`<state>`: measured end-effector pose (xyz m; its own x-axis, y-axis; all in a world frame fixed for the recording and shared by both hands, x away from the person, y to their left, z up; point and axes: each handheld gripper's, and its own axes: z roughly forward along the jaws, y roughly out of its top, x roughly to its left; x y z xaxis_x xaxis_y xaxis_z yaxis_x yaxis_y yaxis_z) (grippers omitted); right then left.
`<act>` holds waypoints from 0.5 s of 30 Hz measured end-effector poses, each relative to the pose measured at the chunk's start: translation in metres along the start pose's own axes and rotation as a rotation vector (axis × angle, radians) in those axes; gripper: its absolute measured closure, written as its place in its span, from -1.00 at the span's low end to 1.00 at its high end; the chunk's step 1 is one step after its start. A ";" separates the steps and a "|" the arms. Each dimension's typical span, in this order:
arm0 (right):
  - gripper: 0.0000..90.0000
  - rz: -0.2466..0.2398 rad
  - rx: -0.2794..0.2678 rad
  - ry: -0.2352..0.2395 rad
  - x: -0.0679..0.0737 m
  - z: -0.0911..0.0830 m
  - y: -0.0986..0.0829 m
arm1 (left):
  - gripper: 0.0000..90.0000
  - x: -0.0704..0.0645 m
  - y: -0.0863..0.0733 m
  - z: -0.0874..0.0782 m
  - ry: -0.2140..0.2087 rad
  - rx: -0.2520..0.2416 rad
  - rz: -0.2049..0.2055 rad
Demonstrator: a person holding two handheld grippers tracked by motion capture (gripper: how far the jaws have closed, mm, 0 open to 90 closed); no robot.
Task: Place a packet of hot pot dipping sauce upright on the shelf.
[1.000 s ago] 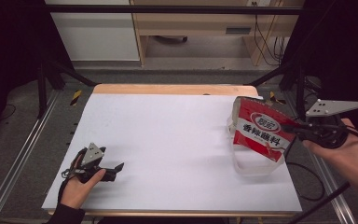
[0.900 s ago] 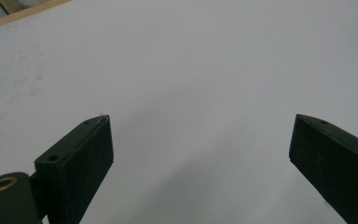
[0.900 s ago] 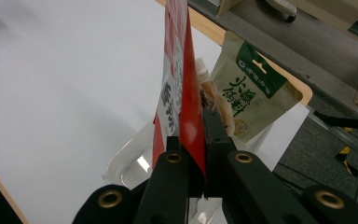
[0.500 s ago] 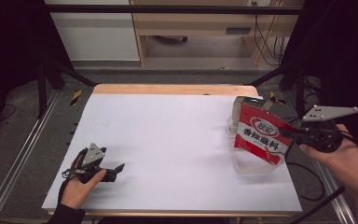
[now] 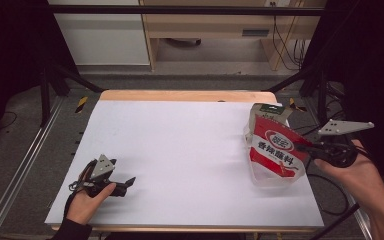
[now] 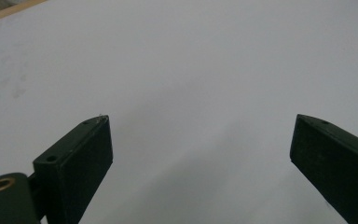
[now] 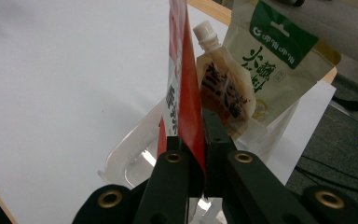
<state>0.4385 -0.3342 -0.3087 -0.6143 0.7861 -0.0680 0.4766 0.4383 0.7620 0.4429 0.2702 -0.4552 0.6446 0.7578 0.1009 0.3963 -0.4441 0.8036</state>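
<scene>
Your black right gripper (image 7: 193, 154) pinches a red-and-white pouch (image 5: 276, 150) printed with dark characters; behind it, a beige packet (image 7: 279, 60) with green header, a brown spouted sachet (image 7: 223, 88), white table (image 5: 180, 150).

- The white bench (image 5: 180, 150) is bare and wide open across the middle and left.
- On the right, the red pouch (image 5: 275, 150), clear tray (image 5: 265, 181) and green pouch (image 5: 270, 112) block the way.

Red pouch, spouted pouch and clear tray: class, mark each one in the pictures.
red pouch (image 5: 274, 149), high view, on its printed front.
spouted pouch (image 7: 223, 91), right gripper view, on its brown belly.
clear tray (image 7: 131, 158), right gripper view, on its near rim.
</scene>
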 end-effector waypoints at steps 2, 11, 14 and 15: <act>1.00 0.012 -0.002 0.003 0.000 0.003 -0.004 | -0.88 0.000 0.000 0.000 0.001 -0.001 -0.001; 0.99 0.027 -0.004 -0.007 -0.006 0.000 -0.013 | -0.88 -0.001 0.000 0.000 0.001 0.000 0.002; 0.99 0.037 0.001 -0.010 -0.009 -0.001 -0.016 | -0.88 -0.001 0.000 0.000 0.000 0.000 0.001; 0.99 0.038 -0.002 -0.011 -0.010 0.000 -0.017 | -0.88 -0.001 0.000 0.000 0.000 0.000 0.000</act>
<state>0.4360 -0.3497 -0.3210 -0.5885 0.8072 -0.0460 0.4984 0.4070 0.7654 0.4428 0.2695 -0.4555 0.6448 0.7578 0.1004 0.3965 -0.4439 0.8036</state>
